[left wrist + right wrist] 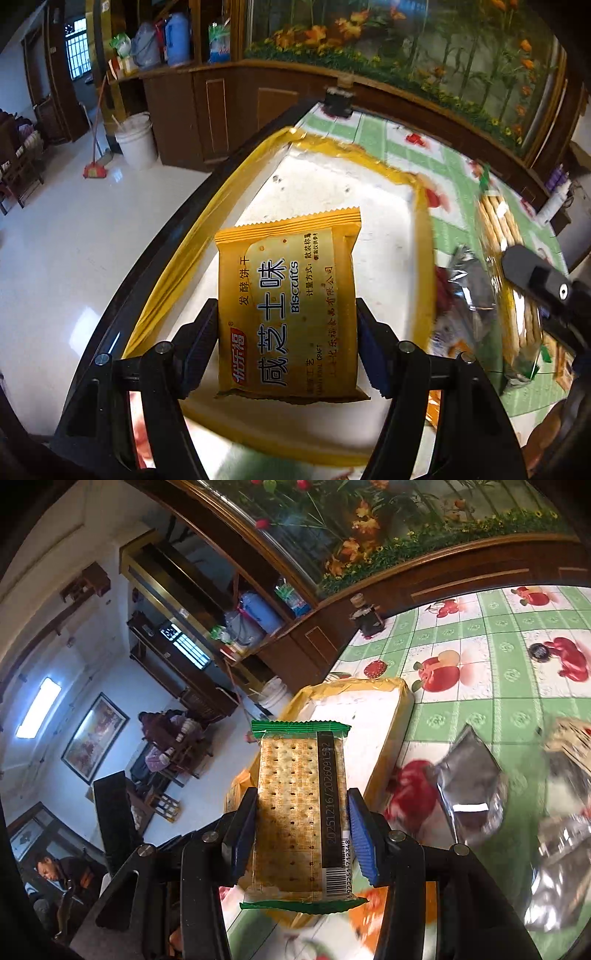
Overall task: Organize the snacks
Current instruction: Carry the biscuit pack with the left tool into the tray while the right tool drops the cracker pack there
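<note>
"Biscuits" packet [291,317] (yellow, Chinese lettering)

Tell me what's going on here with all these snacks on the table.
A person is sorting snacks with hand-held tongs. The left tongs grip a yellow biscuit pack over a white tray with a yellow taped rim. The right tongs grip a clear green-edged cracker pack near that tray. Silver foil packets lie loose on the fruit-print tablecloth.
</note>
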The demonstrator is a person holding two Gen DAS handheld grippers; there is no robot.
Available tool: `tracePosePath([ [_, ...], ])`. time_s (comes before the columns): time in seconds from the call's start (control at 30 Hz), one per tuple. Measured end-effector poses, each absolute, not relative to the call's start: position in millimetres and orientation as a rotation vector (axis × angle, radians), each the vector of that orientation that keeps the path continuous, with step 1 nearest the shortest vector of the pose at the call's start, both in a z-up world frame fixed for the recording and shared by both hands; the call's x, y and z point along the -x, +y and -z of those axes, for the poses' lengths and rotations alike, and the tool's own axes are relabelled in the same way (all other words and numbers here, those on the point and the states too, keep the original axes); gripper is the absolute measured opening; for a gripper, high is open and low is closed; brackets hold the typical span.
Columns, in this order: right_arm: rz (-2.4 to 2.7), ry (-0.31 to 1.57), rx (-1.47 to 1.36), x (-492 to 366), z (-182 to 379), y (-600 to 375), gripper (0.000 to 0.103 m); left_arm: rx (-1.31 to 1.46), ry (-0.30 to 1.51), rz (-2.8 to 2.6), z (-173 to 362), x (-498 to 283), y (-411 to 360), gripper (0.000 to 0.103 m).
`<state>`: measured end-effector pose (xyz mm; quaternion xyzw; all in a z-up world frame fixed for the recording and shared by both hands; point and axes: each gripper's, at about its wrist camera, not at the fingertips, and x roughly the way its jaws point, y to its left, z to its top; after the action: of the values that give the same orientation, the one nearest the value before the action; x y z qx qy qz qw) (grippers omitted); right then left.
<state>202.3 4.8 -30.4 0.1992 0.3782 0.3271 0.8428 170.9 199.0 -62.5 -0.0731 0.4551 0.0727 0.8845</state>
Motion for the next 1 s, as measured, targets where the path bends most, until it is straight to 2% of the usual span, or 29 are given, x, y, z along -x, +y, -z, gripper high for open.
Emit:
tracePosePath([
  [0.23, -0.658, 0.893, -0.291, -259.5, 57.9, 70.1, 0.048, 0.103, 1.078, -0.189, 98.1, -178.5, 204.6, 0.069],
  [0.33, -0.650, 0.932, -0.215, -269.7, 72.6, 94.7, 0.048, 0.068, 1.078, -0.224, 98.2, -161.3, 208.6, 0.070],
  [0.6, -0.609, 0.915, 0.011, -251.8, 81.0, 132.0, 0.048, 0.147, 1.074, -0.230, 91.7, -133.2, 222.6, 0.071],
  [0.83, -0.524, 0.876, 0.278, -230.3, 89.4, 160.3, 0.049, 0.106, 1.067, -0.257, 84.2, -135.0, 220.2, 0.072],
  [0.9, -0.528, 0.873, 0.271, -226.0, 83.2, 156.9, 0.049, 0.117, 1.041, -0.253, 74.9, -130.0, 221.6, 0.071],
  [1.0, -0.572, 0.827, 0.148, -209.2, 51.0, 124.5, 0.063, 0.142, 0.996, -0.207, 54.4, -118.1, 216.0, 0.073],
])
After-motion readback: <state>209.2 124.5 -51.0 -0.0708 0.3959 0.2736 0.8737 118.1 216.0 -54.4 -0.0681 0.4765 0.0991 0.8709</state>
